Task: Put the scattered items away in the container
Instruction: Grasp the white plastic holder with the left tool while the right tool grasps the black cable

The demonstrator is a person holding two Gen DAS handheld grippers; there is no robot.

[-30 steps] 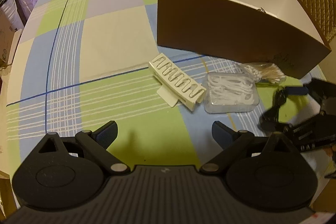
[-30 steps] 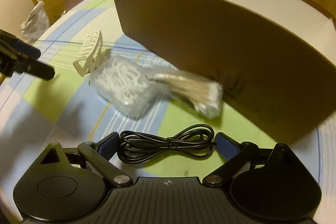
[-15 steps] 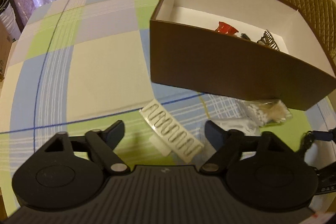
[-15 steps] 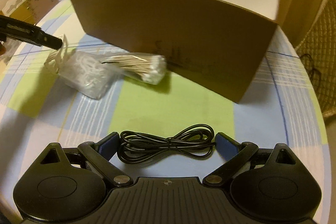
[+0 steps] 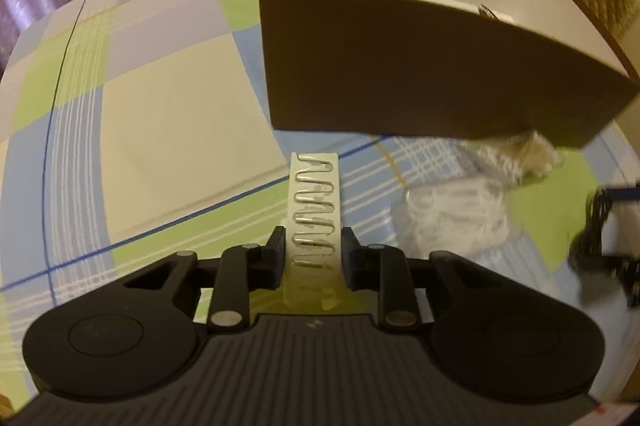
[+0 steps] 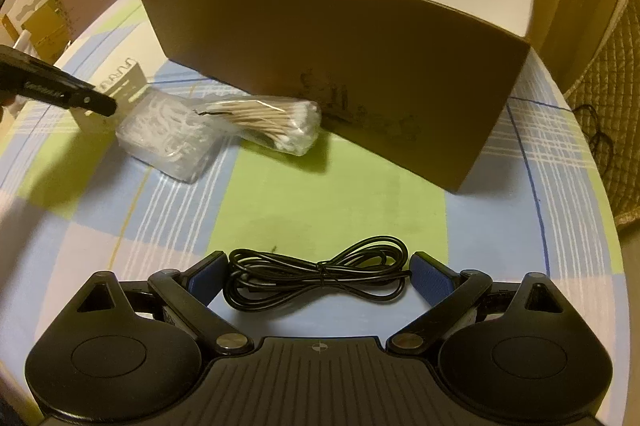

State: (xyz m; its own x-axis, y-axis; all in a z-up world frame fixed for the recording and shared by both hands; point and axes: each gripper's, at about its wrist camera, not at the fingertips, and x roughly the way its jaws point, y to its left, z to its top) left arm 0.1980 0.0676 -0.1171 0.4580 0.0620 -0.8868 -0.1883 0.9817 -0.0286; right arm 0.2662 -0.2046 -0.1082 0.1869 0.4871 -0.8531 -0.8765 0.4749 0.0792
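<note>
The left tongs [image 5: 313,258] are pinched narrow on the white hair clip [image 5: 316,210], gripping its near end while the toothed length points ahead toward the brown box [image 5: 400,74]; whether the clip is clear of the desk [image 5: 172,130] I cannot tell. The right tongs [image 6: 320,276] stand wide, one pad at each end of the coiled black cable [image 6: 316,276], which lies on the desk between them, not yet gripped. Beside the box's near wall lie a bag of cotton swabs [image 6: 276,124] and, touching it, a clear packet of floss picks [image 6: 172,142]. The step in hand looks like carrying the clip to the box; next it must rise over the near wall and be let go inside.
</note>
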